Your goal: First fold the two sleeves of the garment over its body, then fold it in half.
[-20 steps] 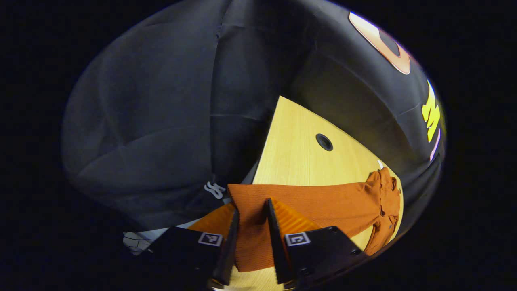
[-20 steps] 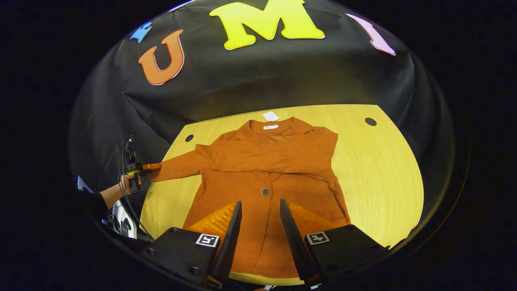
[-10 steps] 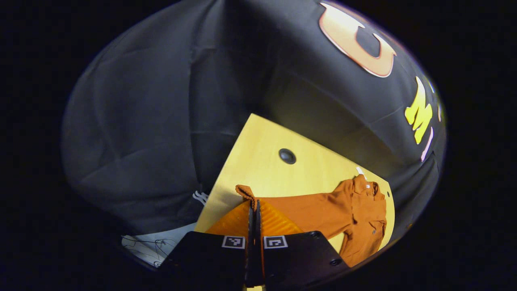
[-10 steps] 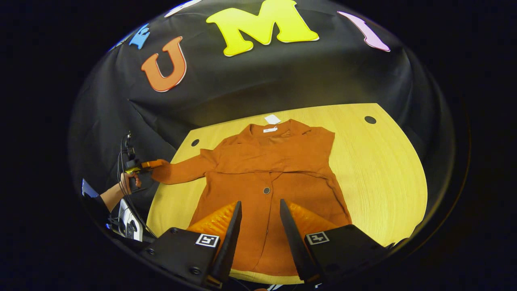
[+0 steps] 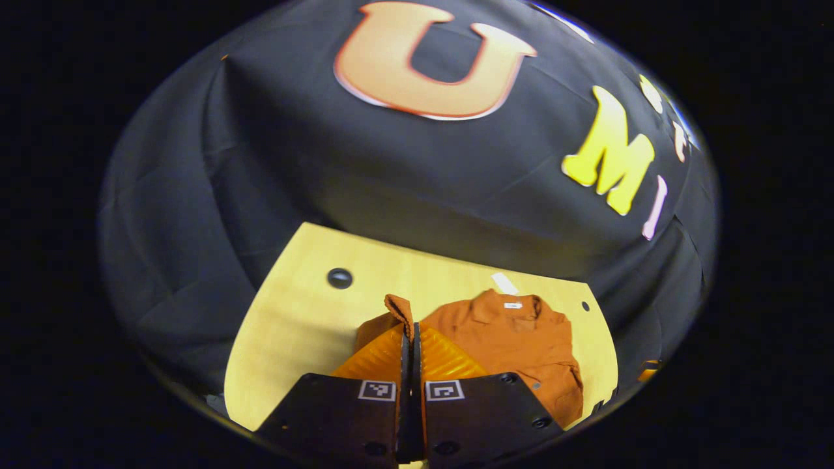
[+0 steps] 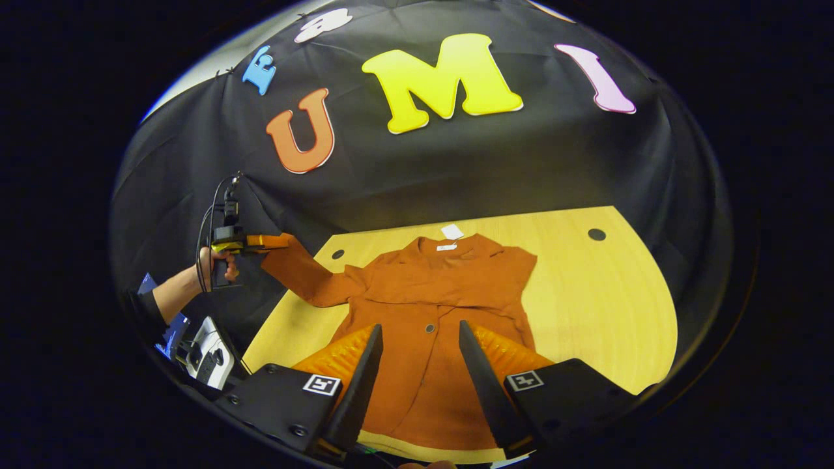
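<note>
An orange buttoned garment (image 6: 449, 293) lies flat on the wooden table (image 6: 599, 306), collar toward the wall; one sleeve is folded across its chest. My left gripper (image 5: 408, 332) is shut on the cuff of the other sleeve (image 5: 396, 306). The right gripper view shows that left gripper (image 6: 257, 242), held by a hand (image 6: 218, 270), lifting the sleeve (image 6: 300, 270) above the table's left edge. My right gripper (image 6: 417, 339) hangs open over the garment's lower front, with nothing between its fingers.
A white tag (image 6: 451, 231) lies on the table by the collar. Round dark holes (image 6: 596, 234) sit near the table's back corners. A white device (image 6: 208, 358) lies below the table's left side. Bare wood stretches to the garment's right.
My left gripper closed on the sleeve cuff, then rose and swung toward the garment, lifting the sleeve off the table. My right gripper stayed open and tilted back slightly.
</note>
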The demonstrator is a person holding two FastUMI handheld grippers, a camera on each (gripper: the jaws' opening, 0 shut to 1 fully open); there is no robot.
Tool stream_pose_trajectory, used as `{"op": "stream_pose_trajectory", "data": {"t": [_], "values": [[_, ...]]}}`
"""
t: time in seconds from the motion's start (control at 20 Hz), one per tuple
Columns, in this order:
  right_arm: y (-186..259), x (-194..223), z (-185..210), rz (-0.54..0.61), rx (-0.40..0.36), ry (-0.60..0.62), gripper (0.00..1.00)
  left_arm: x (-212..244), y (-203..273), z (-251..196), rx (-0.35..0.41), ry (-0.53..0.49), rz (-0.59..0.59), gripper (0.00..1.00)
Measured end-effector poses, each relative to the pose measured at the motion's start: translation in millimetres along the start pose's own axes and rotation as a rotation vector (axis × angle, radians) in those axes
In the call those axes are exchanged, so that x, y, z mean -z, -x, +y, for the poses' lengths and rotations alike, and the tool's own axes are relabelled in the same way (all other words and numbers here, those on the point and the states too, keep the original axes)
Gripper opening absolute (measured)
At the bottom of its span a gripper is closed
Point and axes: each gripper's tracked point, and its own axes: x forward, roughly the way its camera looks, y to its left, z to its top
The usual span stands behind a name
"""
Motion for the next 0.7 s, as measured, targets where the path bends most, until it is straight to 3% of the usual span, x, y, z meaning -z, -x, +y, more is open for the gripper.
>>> {"op": "stream_pose_trajectory", "data": {"t": [0.05,0.25,0.3,0.35,0.4,0.5,0.55,0.65,0.7], "values": [[11.2,-3.9,-6.4,-0.018,0.003,0.008,0.81,-4.1,0.5,-23.7,0.009,-0.02,-0.01,0.02],[51.8,-13.0,-41.9,-0.072,0.026,0.029,0.77,-15.3,-10.5,-108.6,0.034,-0.087,-0.051,0.02],[60.2,-14.3,-53.5,-0.082,0.034,0.027,0.81,-14.1,-16.2,-133.0,0.05,-0.102,-0.05,0.02],[70.2,-18.2,-65.1,-0.099,0.043,0.022,0.77,-11.3,-20.9,-153.7,0.068,-0.115,-0.048,0.02],[78.9,-20.5,-77.7,-0.115,0.054,0.014,0.81,-7.6,-27.2,-179.7,0.09,-0.132,-0.049,0.03],[95.8,-21.8,-107.3,-0.135,0.08,-0.011,0.81,2.7,-34.1,-217.4,0.132,-0.157,-0.037,0.02],[102.4,-21.1,-122.0,-0.14,0.091,-0.027,0.77,9.1,-37.5,-235.5,0.152,-0.169,-0.032,0.02],[113.9,-18.1,-150.9,-0.146,0.118,-0.052,0.81,25.4,-52.3,-274.8,0.19,-0.191,-0.006,0.02],[120.5,-16.2,-164.2,-0.147,0.131,-0.064,0.77,34.3,-62.0,-290.4,0.199,-0.21,0.009,0.02]]}}
